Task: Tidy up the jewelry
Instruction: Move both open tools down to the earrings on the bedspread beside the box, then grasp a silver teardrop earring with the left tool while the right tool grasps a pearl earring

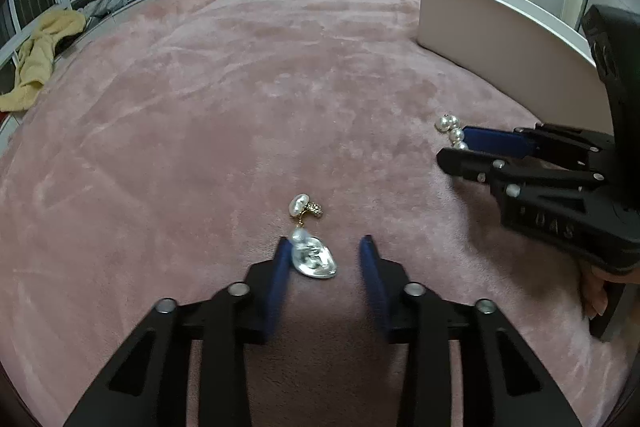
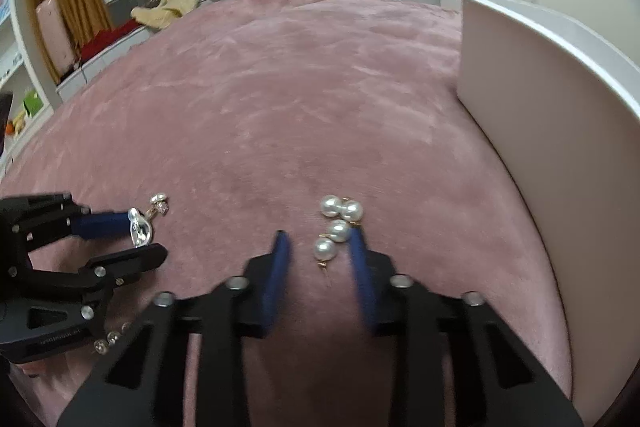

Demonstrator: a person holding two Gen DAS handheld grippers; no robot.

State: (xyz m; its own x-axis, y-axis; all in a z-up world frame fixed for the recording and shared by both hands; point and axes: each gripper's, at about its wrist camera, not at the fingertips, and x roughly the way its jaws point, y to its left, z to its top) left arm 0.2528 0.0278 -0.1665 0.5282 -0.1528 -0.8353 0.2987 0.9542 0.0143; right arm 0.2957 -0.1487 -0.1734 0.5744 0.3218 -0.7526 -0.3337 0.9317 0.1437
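Left claw [image 1: 326,251]: mine, spread wide; baroque pearl earring [image 1: 310,247] lies on the pink blanket [image 1: 240,87], touching my left finger.
Right claw [image 2: 320,247]: spread wide around the round pearl earrings [image 2: 338,225]; far finger seemingly touching one.
White box [image 2: 560,127]: just right.

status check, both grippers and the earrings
Left gripper open around silver drop earring. Right gripper open around pearl earring. Both on pink blanket. Nothing in the way.
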